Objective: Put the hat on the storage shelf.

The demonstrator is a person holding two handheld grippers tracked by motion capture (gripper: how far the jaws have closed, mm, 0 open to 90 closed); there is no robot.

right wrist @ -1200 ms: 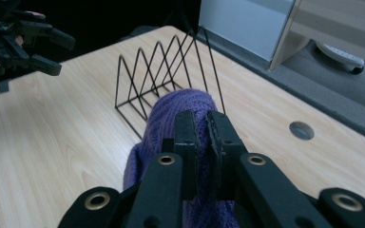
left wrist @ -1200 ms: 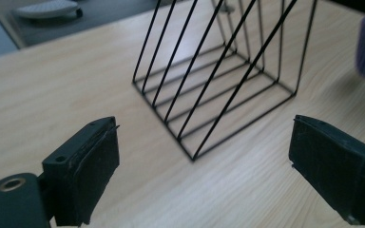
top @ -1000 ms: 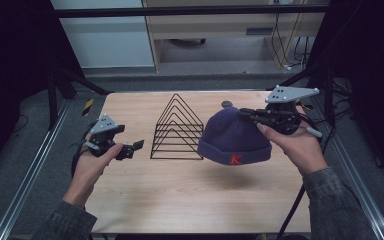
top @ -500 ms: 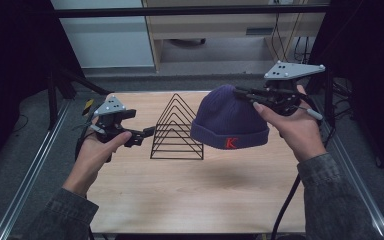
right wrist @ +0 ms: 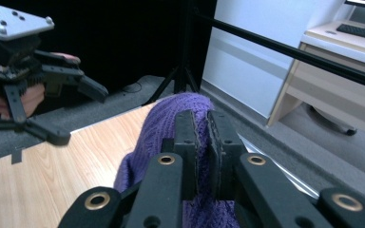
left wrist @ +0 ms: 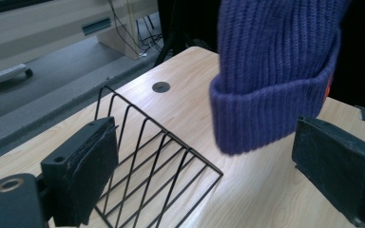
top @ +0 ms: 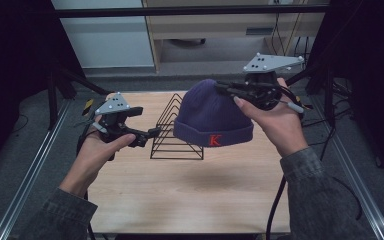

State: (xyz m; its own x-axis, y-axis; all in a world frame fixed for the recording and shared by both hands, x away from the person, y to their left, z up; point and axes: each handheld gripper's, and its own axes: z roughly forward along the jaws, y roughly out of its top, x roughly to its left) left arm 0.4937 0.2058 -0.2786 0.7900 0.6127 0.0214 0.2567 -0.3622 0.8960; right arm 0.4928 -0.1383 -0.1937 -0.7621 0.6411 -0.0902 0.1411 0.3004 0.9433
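The right gripper (top: 223, 89) is clamped on the crown of the purple knit beanie (top: 211, 114), so it hangs cuff-down, clear of the wooden table (top: 180, 190), just right of the black wire rack (top: 172, 131), whose slots hold nothing. The left gripper (top: 152, 134), jaws wide with nothing between them, hovers left of the rack, probably ready to take the cuff

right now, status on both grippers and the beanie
Right gripper shut on purple beanie, held above the table. Left gripper open, empty, beside wire rack. Rack stands under the beanie's left edge.
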